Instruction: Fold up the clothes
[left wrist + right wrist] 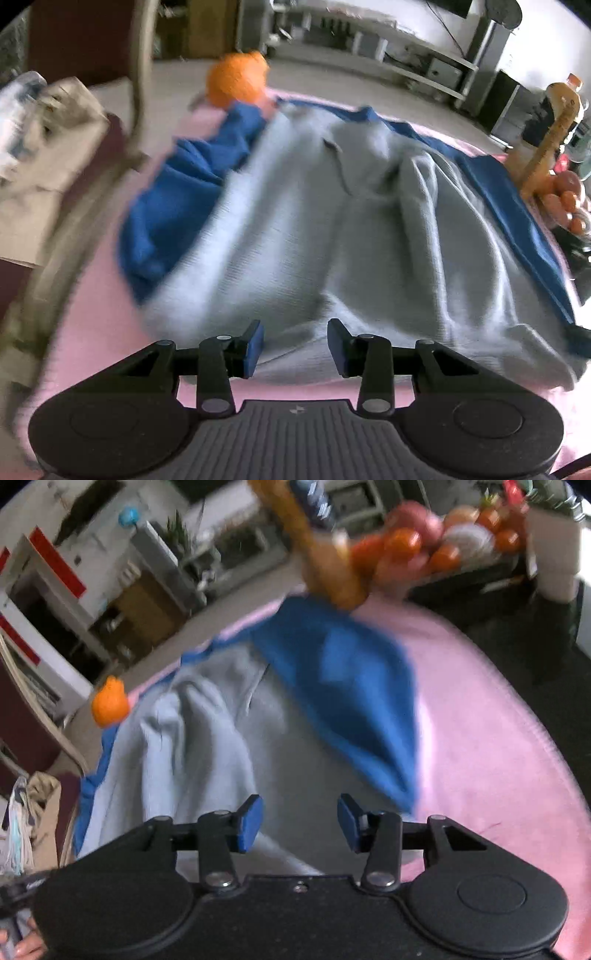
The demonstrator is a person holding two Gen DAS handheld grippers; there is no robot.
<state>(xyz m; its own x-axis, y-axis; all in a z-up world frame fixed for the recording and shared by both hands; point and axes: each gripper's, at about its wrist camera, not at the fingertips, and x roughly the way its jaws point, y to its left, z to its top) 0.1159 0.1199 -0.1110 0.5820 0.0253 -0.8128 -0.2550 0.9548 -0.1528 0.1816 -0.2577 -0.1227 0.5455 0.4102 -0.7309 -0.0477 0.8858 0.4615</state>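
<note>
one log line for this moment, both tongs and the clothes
left tongs: open, empty | right tongs: open, empty | grey garment: rumpled over blue garment | pink cloth: underneath | fold: not done

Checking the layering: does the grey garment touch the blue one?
Touching. In the left wrist view the grey garment lies directly over the blue one.

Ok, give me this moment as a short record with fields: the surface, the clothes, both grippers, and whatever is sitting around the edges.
surface: pink cloth
clothes: grey garment lying rumpled on top of a blue garment
left gripper: open, above the grey garment's near edge, holding nothing
right gripper: open, over the near edge of the grey garment, holding nothing
far edge: orange object, blurred
to the right: pile of fruit
fold state: not yet folded
</note>
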